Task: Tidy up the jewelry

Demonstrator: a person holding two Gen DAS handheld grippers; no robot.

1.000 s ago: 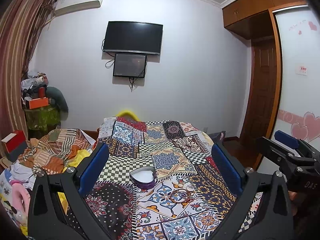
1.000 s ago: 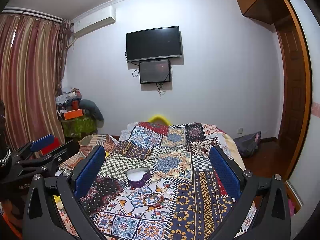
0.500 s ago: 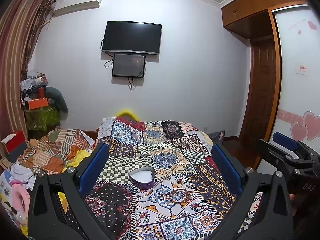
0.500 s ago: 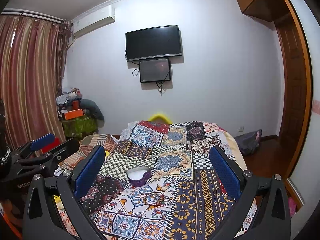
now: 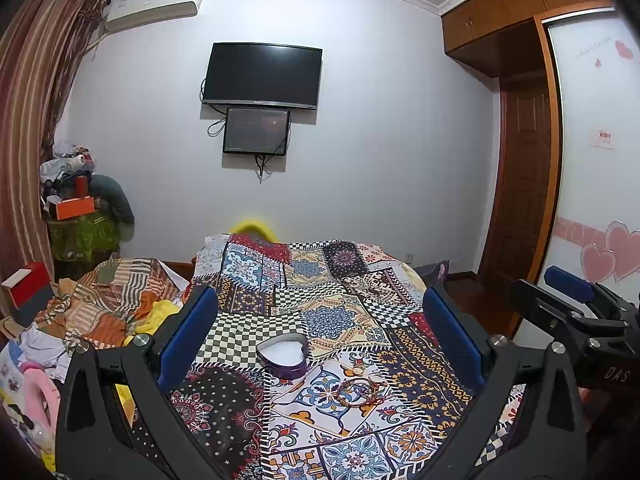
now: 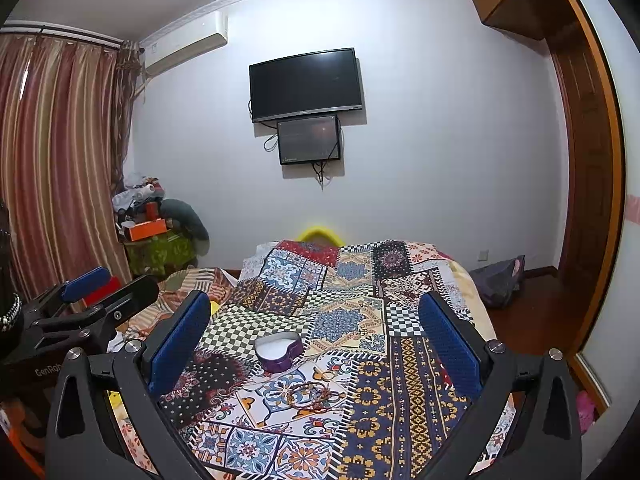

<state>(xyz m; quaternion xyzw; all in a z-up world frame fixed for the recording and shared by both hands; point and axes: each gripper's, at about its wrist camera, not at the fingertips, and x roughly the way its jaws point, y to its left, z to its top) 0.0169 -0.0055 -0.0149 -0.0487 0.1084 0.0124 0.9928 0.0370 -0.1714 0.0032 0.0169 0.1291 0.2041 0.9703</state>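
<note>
1. On the bed (image 5: 360,280), which is covered by a patchwork quilt (image 6: 400,380), a heart-shaped purple box (image 5: 283,357) is seen lying open, its white lining facing up.
2. Just in front of the box, on a white tile of the quilt, a small heap of beaded bracelets (image 5: 357,391) is laid; in the right wrist view the same bracelets (image 6: 310,393) are seen near the box (image 6: 279,351) but apart from it.
3. Both things are framed between the blue pads of the left tongs (image 5: 320,334), which are spread wide with nothing held between them.
4. The right tongs (image 6: 314,336) are likewise held wide open and empty, raised above the quilt and well apart from the jewelry.
5. At the right edge of the left wrist view the right tongs (image 5: 576,300) are seen from the side; at the left edge of the right wrist view the left tongs (image 6: 96,292) are seen.
6. No object is seen between either tongs and the bracelets.
7. To the left of the bed a pile of striped clothes (image 5: 108,304) is heaped, and a cluttered stand with an orange box (image 5: 76,207) is set by the striped curtain (image 6: 56,160).
8. On the far wall a television (image 5: 262,75) is mounted, with a smaller screen (image 5: 256,131) hung below it; a wooden door (image 5: 524,184) is seen on the right.
</note>
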